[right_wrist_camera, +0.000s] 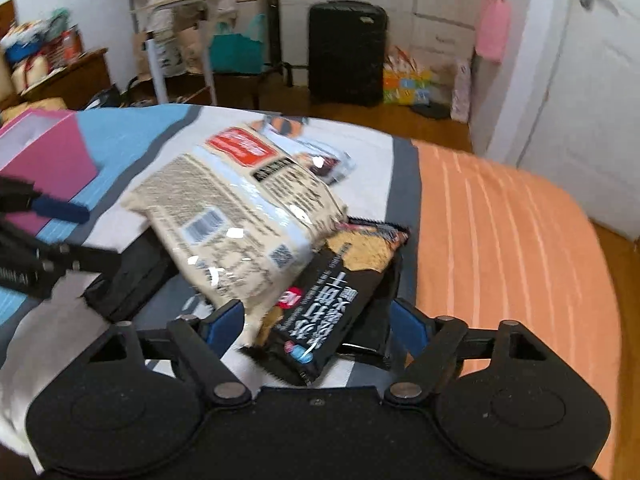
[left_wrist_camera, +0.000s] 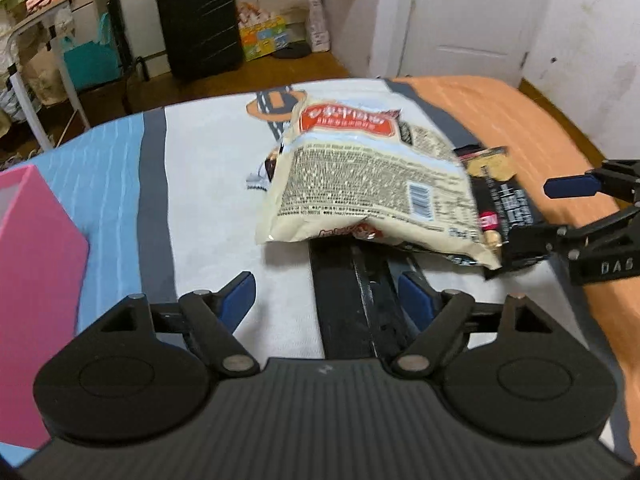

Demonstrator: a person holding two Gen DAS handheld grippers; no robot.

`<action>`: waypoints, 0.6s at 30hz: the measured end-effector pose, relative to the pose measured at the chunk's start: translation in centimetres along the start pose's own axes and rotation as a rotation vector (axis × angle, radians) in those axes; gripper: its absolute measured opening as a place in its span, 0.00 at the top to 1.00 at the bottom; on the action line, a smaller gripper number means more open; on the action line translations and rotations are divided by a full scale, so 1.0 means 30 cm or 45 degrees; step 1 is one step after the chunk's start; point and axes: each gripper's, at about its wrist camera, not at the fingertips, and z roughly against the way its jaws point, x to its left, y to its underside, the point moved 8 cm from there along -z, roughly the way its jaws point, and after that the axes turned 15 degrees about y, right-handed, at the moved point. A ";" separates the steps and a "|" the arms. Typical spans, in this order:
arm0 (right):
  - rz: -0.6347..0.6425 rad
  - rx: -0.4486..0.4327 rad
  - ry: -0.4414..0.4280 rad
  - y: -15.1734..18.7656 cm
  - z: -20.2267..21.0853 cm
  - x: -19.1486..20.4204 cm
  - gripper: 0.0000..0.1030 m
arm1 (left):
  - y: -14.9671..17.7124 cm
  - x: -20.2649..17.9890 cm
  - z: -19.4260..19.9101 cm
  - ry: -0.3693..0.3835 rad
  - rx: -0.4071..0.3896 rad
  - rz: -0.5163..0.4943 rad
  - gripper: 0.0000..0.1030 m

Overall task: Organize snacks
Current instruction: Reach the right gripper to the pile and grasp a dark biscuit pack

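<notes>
We hold our left gripper (left_wrist_camera: 326,294) low over the bed with its blue-padded fingers spread wide and nothing between them. Ahead of it a cream plastic snack bag with a red label and a barcode (left_wrist_camera: 368,176) lies tilted on the white middle panel of the striped bedspread (left_wrist_camera: 208,184), its near edge lifted off the cloth. A black snack packet with white lettering (left_wrist_camera: 506,204) sits just beside and partly under the cream bag on its right. A pink box (left_wrist_camera: 36,276) stands at the left edge, on the blue stripe.

Our right gripper (right_wrist_camera: 316,316) has its fingers parted on either side of the black packet (right_wrist_camera: 340,300), not closed on it; the near corner of the cream bag (right_wrist_camera: 236,216) also reaches in between them, overlapping the packet's top. A third, clear-wrapped dark snack (right_wrist_camera: 328,164) lies behind the cream bag. On the floor beyond the bed stands a black hard-shell suitcase (right_wrist_camera: 346,52).
</notes>
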 end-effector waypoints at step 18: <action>0.174 -0.084 0.104 -0.011 -0.136 0.068 0.27 | 0.061 0.044 -0.157 -0.078 0.030 0.163 0.10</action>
